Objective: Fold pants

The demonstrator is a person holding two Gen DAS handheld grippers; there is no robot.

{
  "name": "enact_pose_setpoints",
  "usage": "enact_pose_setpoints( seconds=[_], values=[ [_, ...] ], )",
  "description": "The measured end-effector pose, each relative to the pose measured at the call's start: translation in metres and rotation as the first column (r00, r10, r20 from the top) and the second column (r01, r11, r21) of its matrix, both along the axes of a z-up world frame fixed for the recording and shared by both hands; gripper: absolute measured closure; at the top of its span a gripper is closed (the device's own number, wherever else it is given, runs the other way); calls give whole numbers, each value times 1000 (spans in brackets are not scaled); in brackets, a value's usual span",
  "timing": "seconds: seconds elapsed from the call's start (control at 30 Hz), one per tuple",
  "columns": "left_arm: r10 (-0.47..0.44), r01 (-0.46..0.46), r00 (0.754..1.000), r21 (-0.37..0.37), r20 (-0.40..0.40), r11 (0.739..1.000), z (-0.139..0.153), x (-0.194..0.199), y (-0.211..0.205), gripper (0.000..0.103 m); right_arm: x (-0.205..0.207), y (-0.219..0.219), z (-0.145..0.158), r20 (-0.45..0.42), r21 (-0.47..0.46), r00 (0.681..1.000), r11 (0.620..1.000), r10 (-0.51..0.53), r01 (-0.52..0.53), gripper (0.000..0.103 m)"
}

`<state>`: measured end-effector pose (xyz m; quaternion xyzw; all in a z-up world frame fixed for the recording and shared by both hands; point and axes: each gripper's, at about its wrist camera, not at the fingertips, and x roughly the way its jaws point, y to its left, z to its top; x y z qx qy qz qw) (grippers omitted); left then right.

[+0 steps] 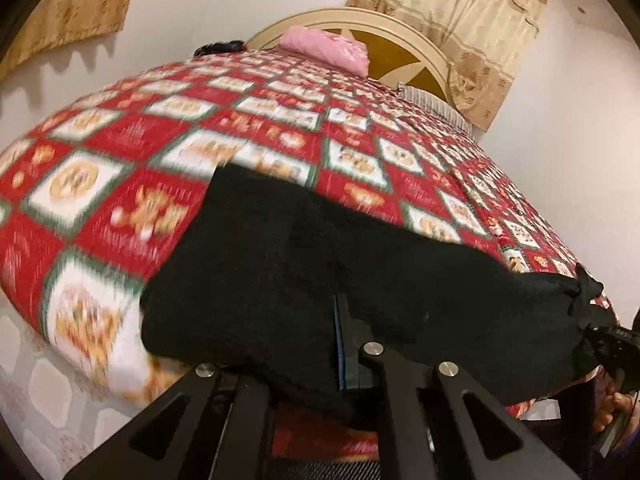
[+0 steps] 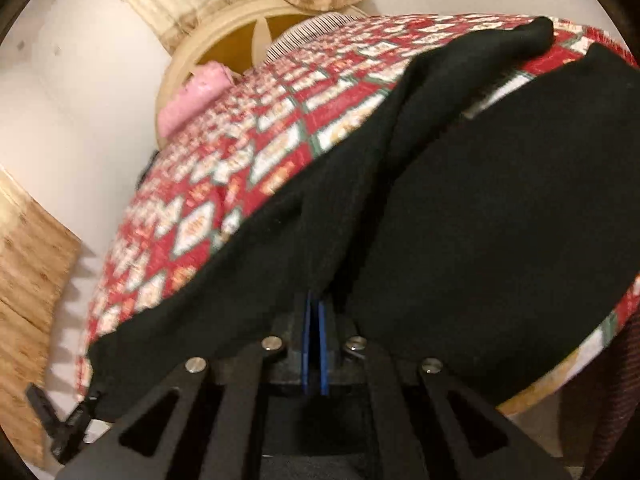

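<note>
Black pants (image 1: 300, 260) lie across the near edge of a bed covered by a red patchwork quilt (image 1: 132, 136). My left gripper (image 1: 340, 312) is shut, its blue pads pinching the near hem of the cloth. In the left wrist view the right gripper (image 1: 612, 340) shows at the far right, where the fabric bunches into it. In the right wrist view the pants (image 2: 500, 220) spread to the right, with one leg running up toward the far side. My right gripper (image 2: 316, 304) is shut, pads together with their tips buried in the black cloth. The left gripper (image 2: 68, 420) shows at the lower left.
A pink pillow (image 1: 324, 46) lies at the head of the bed against a cream round headboard (image 1: 404, 56). Beige curtains (image 1: 460, 8) hang on the white wall behind. Patterned floor (image 1: 48, 392) shows left of the bed. A person's hand (image 1: 612, 404) is at the right edge.
</note>
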<state>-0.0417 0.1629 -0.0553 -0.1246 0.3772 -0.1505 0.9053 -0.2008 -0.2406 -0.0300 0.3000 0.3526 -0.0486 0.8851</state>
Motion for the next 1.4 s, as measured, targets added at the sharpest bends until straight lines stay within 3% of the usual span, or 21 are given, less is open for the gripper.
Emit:
enact_pose_setpoints(
  seconds=[0.07,0.17,0.27,0.37,0.43,0.47,0.53,0.57,0.6,0.63,0.7,0.77,0.83,0.87,0.93,1.0,1.13,1.2,1.27,1.33,1.4],
  values=[
    [-10,10,998,10,63,1000,17,6,-2,97,-11,1,16,71,-17,997,1000,9,-8,98],
    [-23,20,992,21,128,1000,34,12,-6,97,-31,7,40,122,-116,992,993,20,-6,98],
    [-39,34,994,45,107,998,25,15,-7,97,-49,12,41,89,-143,996,990,18,-5,98],
    [-32,29,999,91,26,995,-3,17,-5,97,-51,15,17,1,-137,1000,991,0,0,98],
    [-29,29,1000,70,-6,997,-17,13,2,97,-50,18,-3,-63,-123,998,992,-4,-4,98],
    [-32,31,999,40,27,999,-17,9,7,96,-53,18,-9,-79,-114,997,993,-8,-1,97],
    [-47,46,999,13,9,999,-18,11,13,96,-55,16,-11,-70,-105,997,994,-15,8,95],
    [-50,50,999,1,-3,999,-18,14,15,96,-56,15,-7,-60,-108,998,994,-16,10,89],
    [-54,54,998,-12,-19,998,-17,18,17,96,-57,13,-3,-55,-117,998,993,-26,20,73],
    [-58,58,998,-12,-28,998,-16,21,17,96,-60,10,3,-45,-129,998,991,-50,44,51],
    [-63,63,998,20,-26,998,-10,23,15,95,-69,1,18,10,-149,990,979,-137,137,26],
    [-67,68,997,55,-24,996,-6,23,14,91,-86,-7,36,114,-162,967,956,-229,245,21],
    [-46,48,999,115,-21,992,0,24,17,73,-90,-8,51,162,-213,956,937,-245,276,20],
    [-11,11,1000,163,-5,986,4,24,22,65,-85,-5,56,168,-243,962,937,-214,251,20],
    [63,-68,998,236,28,969,8,23,34,34,-73,4,60,175,-263,973,945,-150,193,22],
    [109,-117,993,256,47,959,13,22,51,25,-56,18,63,196,-260,978,959,-64,115,22],
    [150,-162,987,256,64,953,22,15,69,24,-13,53,63,221,-223,970,974,100,-50,22],
    [227,-259,965,351,130,900,30,12,71,24,11,74,60,211,-193,960,970,187,-147,22],
    [261,-305,951,384,163,871,35,12,75,24,33,95,53,188,-169,945,957,266,-236,22],
    [281,-323,945,350,166,879,40,12,83,24,45,112,49,176,-153,930,943,322,-297,23],
    [274,-311,948,282,164,907,44,10,85,24,53,127,44,173,-148,911,924,374,-352,23]
  ],
)
